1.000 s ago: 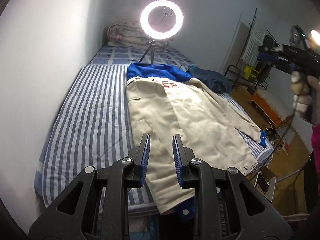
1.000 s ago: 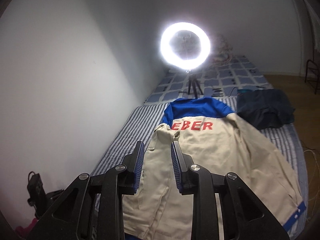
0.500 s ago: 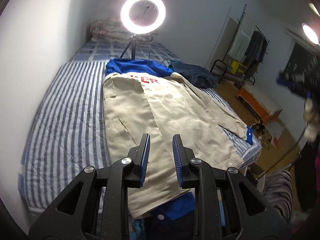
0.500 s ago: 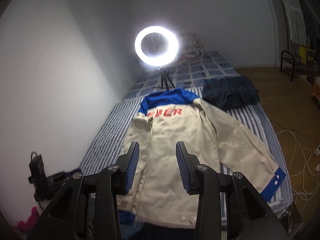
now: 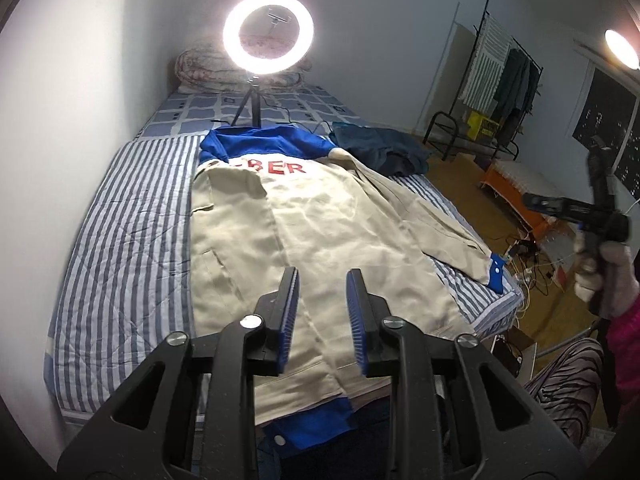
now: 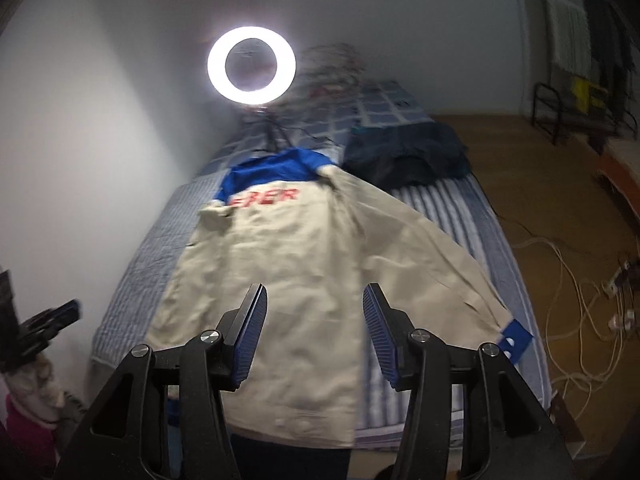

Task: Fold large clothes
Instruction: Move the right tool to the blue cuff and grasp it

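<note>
A beige jacket with a blue collar and red letters lies back-up on the striped bed. Its left sleeve is folded in over the body. The right sleeve stretches toward the bed's right edge and ends in a blue cuff. My left gripper hovers above the hem end of the jacket, jaws opening, nothing between them. My right gripper hangs over the jacket near the hem, jaws opening wider and empty. It also shows in a gloved hand at the right of the left wrist view.
A lit ring light on a small tripod stands on the bed beyond the collar. A dark blue garment lies right of the collar. A white wall runs along the bed's left. Cables lie on the wooden floor, with a clothes rack beyond.
Both pairs of jaws have spread wider, the right more. The right gripper has dropped lower over the jacket. The left view has shifted so the jacket sits more centred.
</note>
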`<state>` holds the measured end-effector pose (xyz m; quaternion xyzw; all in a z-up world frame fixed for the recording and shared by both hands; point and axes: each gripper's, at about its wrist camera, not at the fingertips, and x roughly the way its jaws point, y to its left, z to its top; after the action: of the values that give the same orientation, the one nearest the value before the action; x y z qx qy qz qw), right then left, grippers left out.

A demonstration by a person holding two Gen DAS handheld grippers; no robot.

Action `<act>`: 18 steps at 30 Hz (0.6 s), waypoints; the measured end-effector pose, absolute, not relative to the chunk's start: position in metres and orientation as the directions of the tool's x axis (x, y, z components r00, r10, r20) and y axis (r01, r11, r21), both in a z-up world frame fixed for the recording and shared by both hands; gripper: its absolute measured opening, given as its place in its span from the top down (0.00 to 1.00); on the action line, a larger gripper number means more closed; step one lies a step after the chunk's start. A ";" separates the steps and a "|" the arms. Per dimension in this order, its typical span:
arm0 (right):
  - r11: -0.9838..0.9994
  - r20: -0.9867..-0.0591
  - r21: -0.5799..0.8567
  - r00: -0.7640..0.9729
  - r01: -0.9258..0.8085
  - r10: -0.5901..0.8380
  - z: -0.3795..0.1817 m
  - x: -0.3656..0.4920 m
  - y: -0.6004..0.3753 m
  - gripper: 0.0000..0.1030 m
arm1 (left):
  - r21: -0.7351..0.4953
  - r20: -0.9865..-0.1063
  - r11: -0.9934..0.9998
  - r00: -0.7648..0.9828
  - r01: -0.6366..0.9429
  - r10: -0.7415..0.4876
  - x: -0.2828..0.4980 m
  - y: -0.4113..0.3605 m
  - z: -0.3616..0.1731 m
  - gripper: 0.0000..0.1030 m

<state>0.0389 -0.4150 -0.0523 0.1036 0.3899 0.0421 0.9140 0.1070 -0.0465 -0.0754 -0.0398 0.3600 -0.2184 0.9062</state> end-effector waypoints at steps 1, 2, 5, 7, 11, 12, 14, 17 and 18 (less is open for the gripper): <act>0.973 -0.717 0.228 0.682 0.033 0.144 -0.062 0.044 -0.430 0.53 | -0.223 -0.637 0.900 0.643 0.375 -0.426 0.108 -0.052 -0.075 0.62; 0.972 -0.731 0.229 0.670 0.058 0.132 -0.073 0.048 -0.442 0.53 | -0.213 -0.641 0.898 0.639 0.385 -0.426 0.111 -0.058 -0.076 0.61; 0.975 -0.771 0.178 0.635 0.134 0.053 -0.104 0.058 -0.474 0.53 | -0.206 -0.661 0.891 0.613 0.405 -0.432 0.124 -0.074 -0.084 0.61; 0.971 -0.796 0.157 0.605 0.183 0.015 -0.124 0.061 -0.495 0.53 | -0.216 -0.680 0.885 0.587 0.412 -0.439 0.135 -0.084 -0.093 0.61; 0.941 -0.833 0.192 0.554 0.278 0.007 -0.160 0.056 -0.551 0.53 | -0.205 -0.719 0.877 0.541 0.435 -0.437 0.157 -0.105 -0.114 0.61; 0.934 -0.838 0.205 0.545 0.294 0.013 -0.167 0.055 -0.564 0.53 | -0.202 -0.728 0.873 0.528 0.444 -0.437 0.162 -0.112 -0.120 0.61; 0.921 -0.843 0.231 0.537 0.315 0.028 -0.176 0.053 -0.586 0.53 | -0.197 -0.738 0.866 0.512 0.459 -0.439 0.168 -0.123 -0.129 0.61; 0.908 -0.847 0.264 0.528 0.325 0.057 -0.185 0.054 -0.612 0.53 | -0.199 -0.756 0.854 0.480 0.480 -0.445 0.177 -0.141 -0.144 0.61; 0.905 -0.848 0.277 0.525 0.324 0.071 -0.188 0.054 -0.619 0.53 | -0.197 -0.763 0.852 0.470 0.486 -0.444 0.180 -0.147 -0.148 0.61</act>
<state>0.0545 -0.6192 -0.1885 0.2052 0.4815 -0.0746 0.8488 0.1801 -0.1467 -0.1485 0.0237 0.4377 -0.2712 0.8569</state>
